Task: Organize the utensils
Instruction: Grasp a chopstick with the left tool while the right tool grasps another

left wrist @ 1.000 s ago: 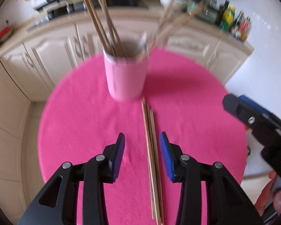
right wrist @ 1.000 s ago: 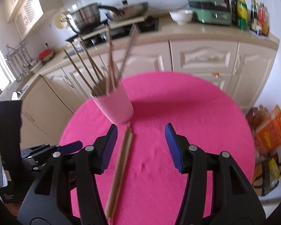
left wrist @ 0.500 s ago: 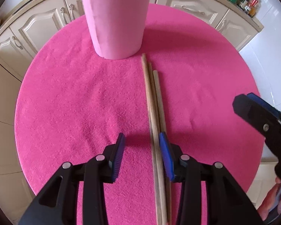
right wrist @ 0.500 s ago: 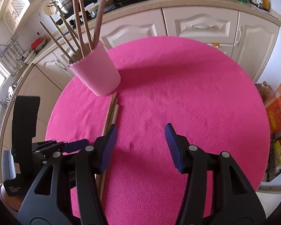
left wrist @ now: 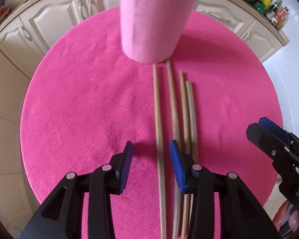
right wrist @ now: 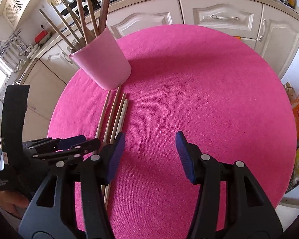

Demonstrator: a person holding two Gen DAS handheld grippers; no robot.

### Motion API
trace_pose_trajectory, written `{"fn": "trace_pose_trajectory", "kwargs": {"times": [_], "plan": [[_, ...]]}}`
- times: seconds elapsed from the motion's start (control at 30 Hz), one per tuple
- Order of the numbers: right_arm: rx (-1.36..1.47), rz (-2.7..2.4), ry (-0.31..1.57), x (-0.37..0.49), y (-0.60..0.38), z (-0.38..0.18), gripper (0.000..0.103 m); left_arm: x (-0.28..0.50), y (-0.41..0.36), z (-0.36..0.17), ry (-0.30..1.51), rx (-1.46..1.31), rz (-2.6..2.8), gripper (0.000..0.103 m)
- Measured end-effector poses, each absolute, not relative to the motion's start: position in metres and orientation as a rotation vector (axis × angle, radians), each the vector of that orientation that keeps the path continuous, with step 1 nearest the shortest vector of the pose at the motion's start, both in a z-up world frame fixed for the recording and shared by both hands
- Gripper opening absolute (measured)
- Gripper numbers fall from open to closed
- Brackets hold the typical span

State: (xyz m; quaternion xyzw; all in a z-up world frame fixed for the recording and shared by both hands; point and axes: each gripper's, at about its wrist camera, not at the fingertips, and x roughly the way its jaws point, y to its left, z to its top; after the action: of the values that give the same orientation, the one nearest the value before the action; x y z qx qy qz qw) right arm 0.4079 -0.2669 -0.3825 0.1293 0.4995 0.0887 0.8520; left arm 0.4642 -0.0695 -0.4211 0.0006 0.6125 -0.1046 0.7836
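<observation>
- Four wooden chopsticks lie side by side on a round table covered in a bright pink cloth, running from the near edge toward a pale pink cup at the far side.
- The far tips of the two left-hand sticks reach the base of the cup; the two on the right stop short of it.
- The left gripper sits low over the near half of the table with its blue-padded fingers spread; the leftmost chopstick passes through the gap between them, touching neither pad as far as the view shows.
- The remaining three sticks run just right of the left gripper's right finger and disappear under it.
- The right gripper hovers to the right of the sticks above bare pink cloth, its jaws wide apart and holding nothing; in the left wrist view its tip shows at the right edge of the table.
- Seen from the right wrist, the cup stands at the far left of the table with more chopsticks standing upright in it, fanned out above the rim.
- Cream kitchen cabinets line the wall beyond the table, with bottles on the counter at far right.
</observation>
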Motion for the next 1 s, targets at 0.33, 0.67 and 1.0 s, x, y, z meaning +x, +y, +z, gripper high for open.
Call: {"fn": "trace_pose_trajectory", "kwargs": {"times": [0.33, 0.67, 1.0], "plan": [[0.243, 0.211, 1.108, 0.414, -0.254, -0.390, 0.053, 0.472, -0.085, -0.427, 1.332, 0.102, -0.168, 0.038], [0.183, 0.255, 1.203, 0.422, -0.222, -0.399, 0.027, 0.470, -0.069, -0.420, 1.330, 0.034, -0.151, 0.007], [0.137, 0.240, 1.287, 0.430, -0.201, -0.411, 0.018, 0.455, -0.048, -0.407, 1.304, -0.019, -0.150, 0.007]]}}
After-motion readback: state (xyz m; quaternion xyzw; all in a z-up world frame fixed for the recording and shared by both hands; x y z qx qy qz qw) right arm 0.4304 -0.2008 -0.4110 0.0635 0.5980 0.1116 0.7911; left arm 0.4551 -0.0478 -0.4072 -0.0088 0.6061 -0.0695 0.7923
